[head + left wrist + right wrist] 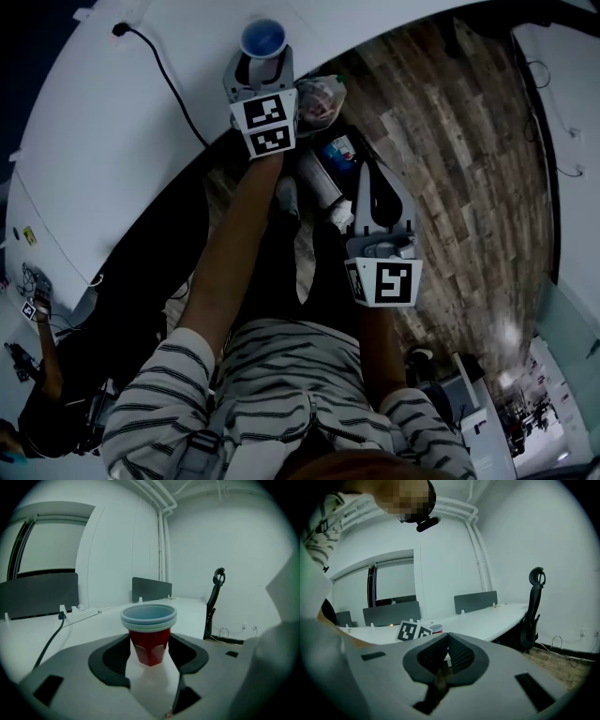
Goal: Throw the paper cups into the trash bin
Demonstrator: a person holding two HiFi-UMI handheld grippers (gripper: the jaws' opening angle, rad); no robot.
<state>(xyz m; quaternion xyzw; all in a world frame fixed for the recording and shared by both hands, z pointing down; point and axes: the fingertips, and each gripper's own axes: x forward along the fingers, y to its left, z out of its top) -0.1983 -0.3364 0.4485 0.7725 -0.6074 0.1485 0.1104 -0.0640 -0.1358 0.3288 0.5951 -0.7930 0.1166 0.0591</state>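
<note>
The left gripper (150, 644) has its tongs set wide on a stack of cups (149, 637). In the left gripper view the stack stands dead centre, red outside with pale blue rims nested on top. The black pads (110, 660) meet its sides just under the rim. Lower down the stack tapers away from them, and its base rests on the white table (84, 630).

In the head view the same stack sits at the top centre of the frame, its blue inside facing up, near the table's curved edge. A black cable (164, 75) runs across the table at upper left.

The right gripper (447, 637) has its tongs pressed together, the tips meeting in a point with nothing between them. In the head view it lies right of centre, lower in the frame than the left one, and over the wood floor (469, 141). In its own view the left gripper's marker cube and the red stack show small at left of centre, with desks and grey dividers behind.

A dark bin (314, 183) holding litter stands on the floor in the middle of the head view. It is below the table edge, between the two grippers, with a crumpled clear bag (323, 94) just above it. A black chair (213, 602) stands at the right of the left gripper view.
</note>
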